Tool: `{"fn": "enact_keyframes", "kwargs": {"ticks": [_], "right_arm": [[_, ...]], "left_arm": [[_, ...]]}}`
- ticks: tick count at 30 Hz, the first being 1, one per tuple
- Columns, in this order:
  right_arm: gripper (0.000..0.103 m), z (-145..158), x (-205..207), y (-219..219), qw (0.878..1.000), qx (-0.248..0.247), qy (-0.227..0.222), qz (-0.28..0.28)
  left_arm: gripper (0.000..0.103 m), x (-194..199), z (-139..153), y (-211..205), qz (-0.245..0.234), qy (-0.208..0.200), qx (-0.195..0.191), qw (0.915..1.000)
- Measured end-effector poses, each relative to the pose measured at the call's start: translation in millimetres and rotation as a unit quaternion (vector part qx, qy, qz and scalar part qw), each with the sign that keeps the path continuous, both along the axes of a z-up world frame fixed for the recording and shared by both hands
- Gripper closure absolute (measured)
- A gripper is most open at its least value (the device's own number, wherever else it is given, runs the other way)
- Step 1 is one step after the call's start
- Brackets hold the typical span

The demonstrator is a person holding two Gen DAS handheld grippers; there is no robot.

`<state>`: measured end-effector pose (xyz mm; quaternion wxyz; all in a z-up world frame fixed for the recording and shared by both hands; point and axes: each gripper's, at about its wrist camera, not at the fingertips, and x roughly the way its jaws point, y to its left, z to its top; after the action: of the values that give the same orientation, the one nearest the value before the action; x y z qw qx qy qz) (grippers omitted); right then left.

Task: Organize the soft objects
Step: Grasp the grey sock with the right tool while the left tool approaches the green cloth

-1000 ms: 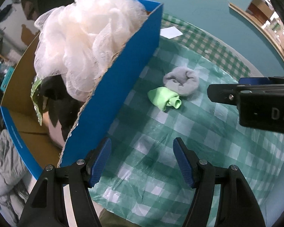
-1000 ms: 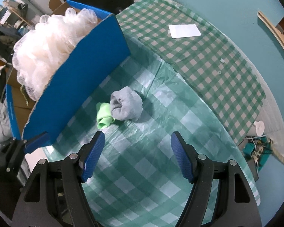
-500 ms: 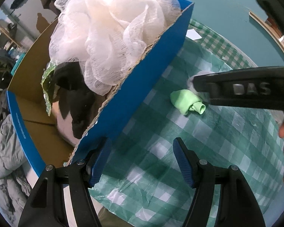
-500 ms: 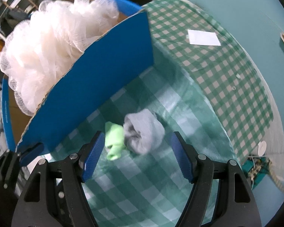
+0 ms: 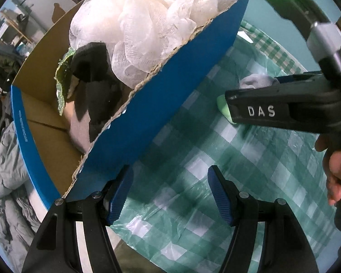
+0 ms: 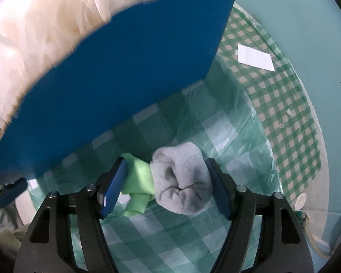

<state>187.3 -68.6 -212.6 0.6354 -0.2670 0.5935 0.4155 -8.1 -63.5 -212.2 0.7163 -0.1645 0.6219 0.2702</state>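
Grey rolled sock [image 6: 181, 179] is a puffy ball with a puckered opening, low-center in frame, green sock [image 6: 137, 183] bunched at its left. Right gripper [image 6: 167, 187] is spread wide around both; left gripper [image 5: 170, 195] gapes empty over the checkered cloth [image 5: 250, 159].

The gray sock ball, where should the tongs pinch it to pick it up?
Pinch the gray sock ball across its round middle, coming from the near side as the right tongs do now. It is soft and squashy. The green roll touches its left side, so both sit between the open pads.
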Motion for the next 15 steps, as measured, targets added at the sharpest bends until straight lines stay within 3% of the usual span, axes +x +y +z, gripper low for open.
{"fn": "enact_keyframes", "kwargs": {"ticks": [8, 15], "right_arm": [[0.055, -4.2, -5.8, -11.0, 1.0, -0.013, 0.028, -0.003], [0.057, -7.6, -14.4, -42.5, 0.997, -0.028, 0.064, -0.034]], "left_arm": [[0.034, -10.3, 3.2, -7.0, -0.016, 0.005, -0.006, 0.9998], [0.034, -13.3, -2.0, -14.2, -0.032, 0.011, -0.013, 0.9993]]}}
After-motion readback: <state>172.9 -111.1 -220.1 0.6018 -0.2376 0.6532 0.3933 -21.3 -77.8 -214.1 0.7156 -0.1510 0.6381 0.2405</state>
